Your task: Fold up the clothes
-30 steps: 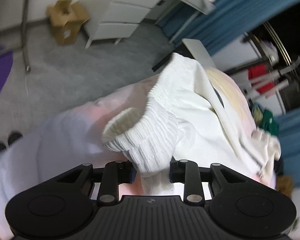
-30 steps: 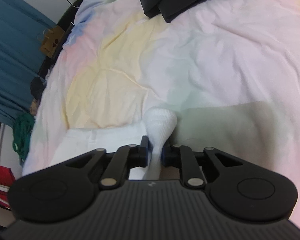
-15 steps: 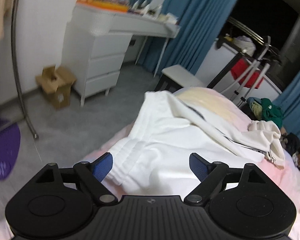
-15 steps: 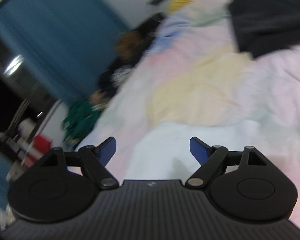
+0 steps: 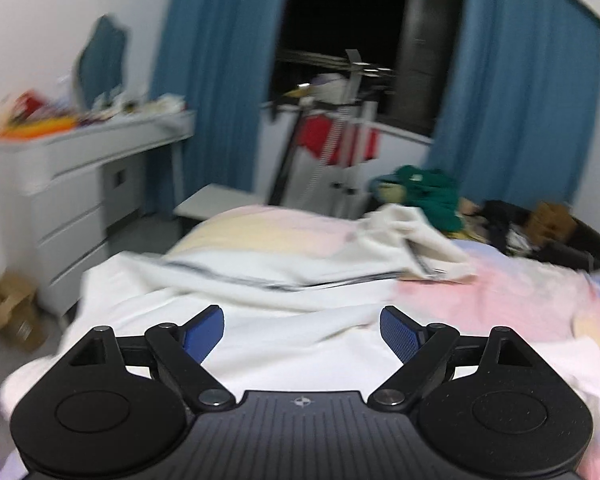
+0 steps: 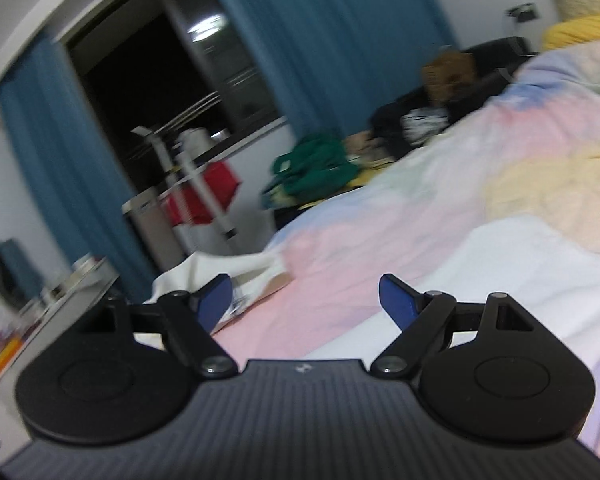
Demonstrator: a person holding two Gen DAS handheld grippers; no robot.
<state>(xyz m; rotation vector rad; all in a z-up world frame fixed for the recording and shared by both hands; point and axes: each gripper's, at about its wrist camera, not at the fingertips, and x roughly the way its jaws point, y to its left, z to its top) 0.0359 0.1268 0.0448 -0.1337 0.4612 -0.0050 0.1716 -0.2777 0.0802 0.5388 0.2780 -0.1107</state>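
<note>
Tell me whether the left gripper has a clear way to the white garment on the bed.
Probably yes. The left gripper is open and empty, and the white garment lies spread on the bed right ahead of its fingers, with nothing between them. The view is blurred, so the gap is hard to judge.

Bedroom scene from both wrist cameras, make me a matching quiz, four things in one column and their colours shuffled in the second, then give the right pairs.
Things:
1. garment spread on the bed below the left gripper
2. curtains
3. crumpled clothing pile beyond the bed
4. cloth on the drying rack

Colours:
A. green
B. red
C. white
D. blue

Pairs: 1-C, 2-D, 3-A, 4-B
</note>
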